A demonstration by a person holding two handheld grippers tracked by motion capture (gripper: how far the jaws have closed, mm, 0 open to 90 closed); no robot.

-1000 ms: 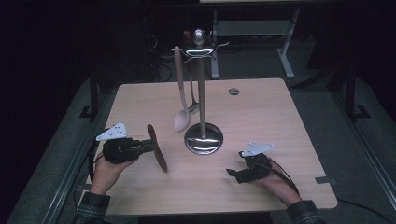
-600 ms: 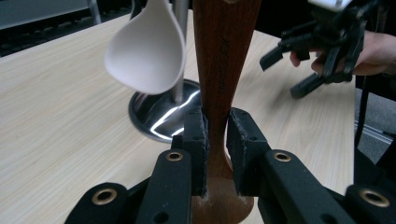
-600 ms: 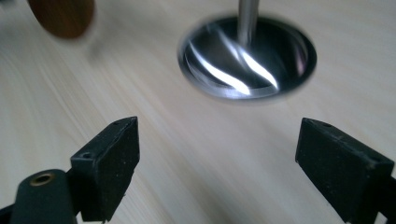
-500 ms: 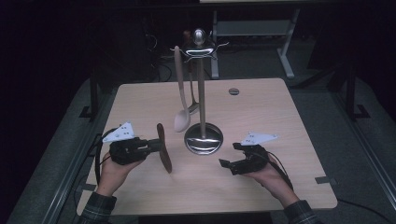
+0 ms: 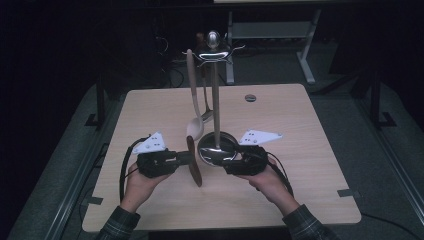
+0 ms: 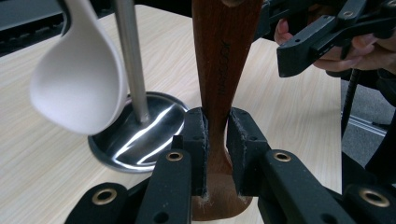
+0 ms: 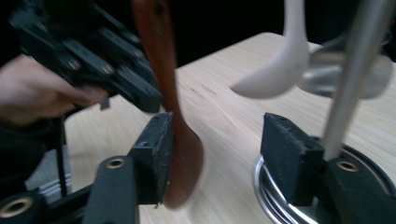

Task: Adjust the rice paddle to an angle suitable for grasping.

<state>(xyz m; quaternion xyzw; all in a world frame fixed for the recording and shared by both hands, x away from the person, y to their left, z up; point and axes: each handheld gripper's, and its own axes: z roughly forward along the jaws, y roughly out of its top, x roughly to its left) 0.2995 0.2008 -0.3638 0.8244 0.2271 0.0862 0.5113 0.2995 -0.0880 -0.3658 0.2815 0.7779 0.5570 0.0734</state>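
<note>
The pale wooden tabletop (image 5: 310, 150) carries a tall polished steel utensil stand (image 5: 216, 100) with a round mirror-bright base, set toward the middle so both hands can reach its hooks. A cream plastic serving spoon (image 5: 194, 125) hangs from one top hook, bowl down beside the pole, with a steel utensil behind it; the stand seems meant to store such tools upright.

The left gripper (image 5: 186, 159) comes in level from the left, its fingers (image 6: 195, 140) closed tight on the neck of a dark brown wooden spatula (image 5: 194, 167), which stands roughly upright just left of the base with its lower end near the tabletop. Gripped low like this, the handle points up, probably for hooking.

The right gripper (image 5: 227, 161) comes in from the opposite side at the base. Its fingers (image 7: 156, 149) have just been closing and stand half open; the spatula's blade is against one pad and the other is still clear, likely a hand-over or steadying grip.
</note>
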